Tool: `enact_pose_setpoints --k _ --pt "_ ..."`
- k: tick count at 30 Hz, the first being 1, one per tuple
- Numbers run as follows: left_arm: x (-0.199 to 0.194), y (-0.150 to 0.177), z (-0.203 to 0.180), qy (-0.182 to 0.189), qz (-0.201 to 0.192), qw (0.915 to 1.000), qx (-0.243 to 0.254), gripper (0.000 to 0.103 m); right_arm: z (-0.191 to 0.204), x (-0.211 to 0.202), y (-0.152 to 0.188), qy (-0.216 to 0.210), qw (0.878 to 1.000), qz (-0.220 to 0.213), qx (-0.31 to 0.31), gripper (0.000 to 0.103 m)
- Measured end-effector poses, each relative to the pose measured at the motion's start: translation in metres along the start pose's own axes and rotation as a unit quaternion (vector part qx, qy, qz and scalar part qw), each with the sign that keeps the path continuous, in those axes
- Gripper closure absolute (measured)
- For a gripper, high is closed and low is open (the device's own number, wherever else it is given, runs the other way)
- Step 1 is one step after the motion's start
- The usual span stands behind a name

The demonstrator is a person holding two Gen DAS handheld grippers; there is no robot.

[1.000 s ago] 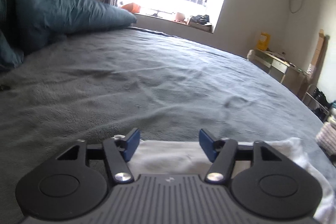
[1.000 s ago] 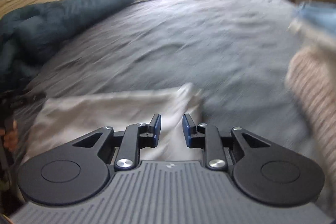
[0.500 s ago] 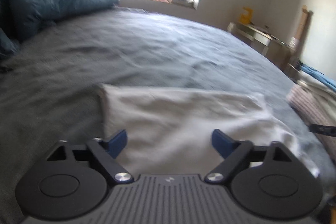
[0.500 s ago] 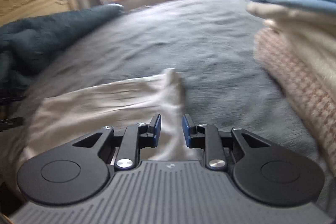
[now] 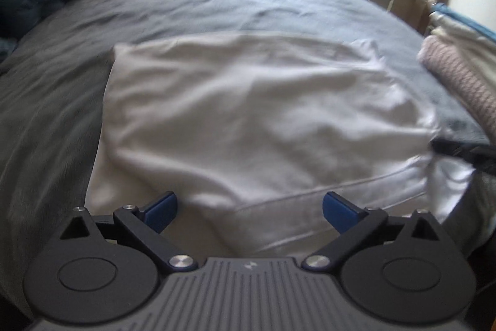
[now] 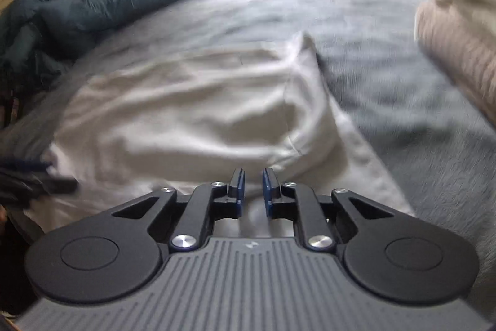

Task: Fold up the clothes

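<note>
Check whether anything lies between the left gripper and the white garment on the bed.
Nothing visible does. The left gripper hangs right over the near edge of the white garment, its jaws opening wide with only bare cloth below. The stack of folded clothes sits off to the side.

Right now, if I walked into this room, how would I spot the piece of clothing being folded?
Look at the big bed with the grey sheet. The white garment lies flat in its middle, before the grippers. Unlike the stacked folded clothes at the right, it lies alone, plain white and wrinkled.
</note>
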State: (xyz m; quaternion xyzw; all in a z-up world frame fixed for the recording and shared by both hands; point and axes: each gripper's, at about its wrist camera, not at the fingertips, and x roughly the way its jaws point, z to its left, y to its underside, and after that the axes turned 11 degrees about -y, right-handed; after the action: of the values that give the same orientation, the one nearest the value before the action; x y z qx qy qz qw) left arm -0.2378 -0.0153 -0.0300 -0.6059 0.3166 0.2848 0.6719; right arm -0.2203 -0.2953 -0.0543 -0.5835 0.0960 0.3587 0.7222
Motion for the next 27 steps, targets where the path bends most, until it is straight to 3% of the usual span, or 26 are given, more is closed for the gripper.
enact_pose_setpoints --k 4,8,14,20,27 --pt "0.005 0.004 -0.001 -0.021 0.007 0.9998 0.000 0.002 0.013 -0.002 0.002 -0.006 1.000 -0.002 -0.026 0.091" --pt "0.005 0.005 -0.003 -0.031 0.009 0.9995 0.003 0.001 0.002 0.008 0.013 0.040 0.999 0.029 -0.022 0.092" --pt "0.004 0.004 -0.003 -0.043 0.016 0.9989 -0.005 0.001 0.021 -0.009 0.001 0.009 0.999 -0.015 -0.038 0.092" --pt "0.003 0.005 -0.009 -0.057 0.019 0.9982 -0.002 0.001 0.011 0.019 0.016 0.027 0.999 0.020 -0.037 0.092" --pt "0.003 0.005 -0.014 -0.073 0.020 0.9971 0.003 0.000 0.006 0.018 0.023 0.016 0.999 0.008 -0.028 0.092"
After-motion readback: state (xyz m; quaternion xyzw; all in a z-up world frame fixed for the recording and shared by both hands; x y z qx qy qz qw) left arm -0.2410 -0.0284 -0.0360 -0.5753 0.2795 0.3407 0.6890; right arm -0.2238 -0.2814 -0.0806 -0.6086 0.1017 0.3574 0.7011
